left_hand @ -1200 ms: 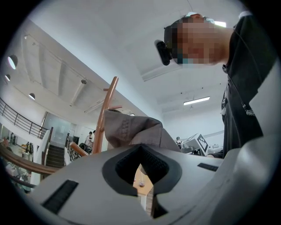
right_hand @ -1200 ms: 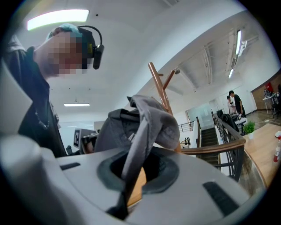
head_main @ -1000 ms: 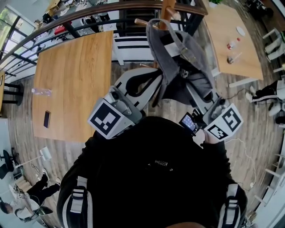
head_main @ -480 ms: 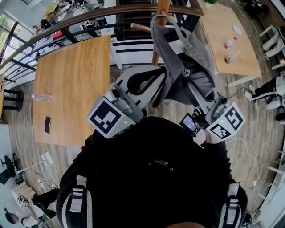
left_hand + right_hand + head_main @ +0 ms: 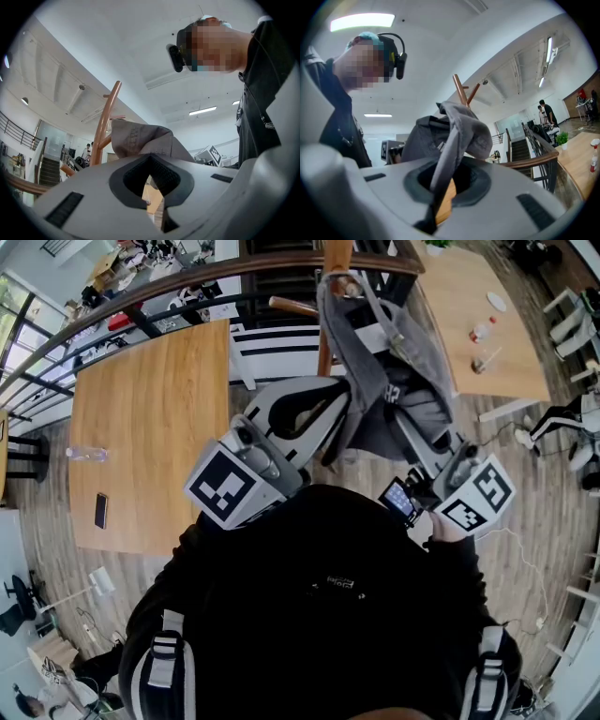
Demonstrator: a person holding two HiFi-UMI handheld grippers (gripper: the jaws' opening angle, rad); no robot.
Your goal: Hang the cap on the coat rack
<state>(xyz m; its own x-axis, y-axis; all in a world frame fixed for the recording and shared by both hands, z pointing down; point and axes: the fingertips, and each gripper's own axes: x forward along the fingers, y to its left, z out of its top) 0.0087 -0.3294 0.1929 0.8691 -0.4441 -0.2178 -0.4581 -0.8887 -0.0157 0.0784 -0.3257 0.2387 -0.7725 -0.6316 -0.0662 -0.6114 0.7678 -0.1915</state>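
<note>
- Since a second ago the cap [image 5: 394, 381] has crept higher up the coat rack [image 5: 325, 338]; head view shows its top up by the rack's pole
- Left gripper view: left tongs [image 5: 151, 161] near-closed, seemingly pinching cap cloth
- Right gripper view: right tongs [image 5: 447, 165] clamped on its strap [image 5: 449, 145]
- Risk: releasing before the cap seats on a peg [image 5: 292, 306] drops it

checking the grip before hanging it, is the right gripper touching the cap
Touching. In the right gripper view, a gray strip of the cap runs down between the jaws of the right gripper, which are closed on it.
</note>
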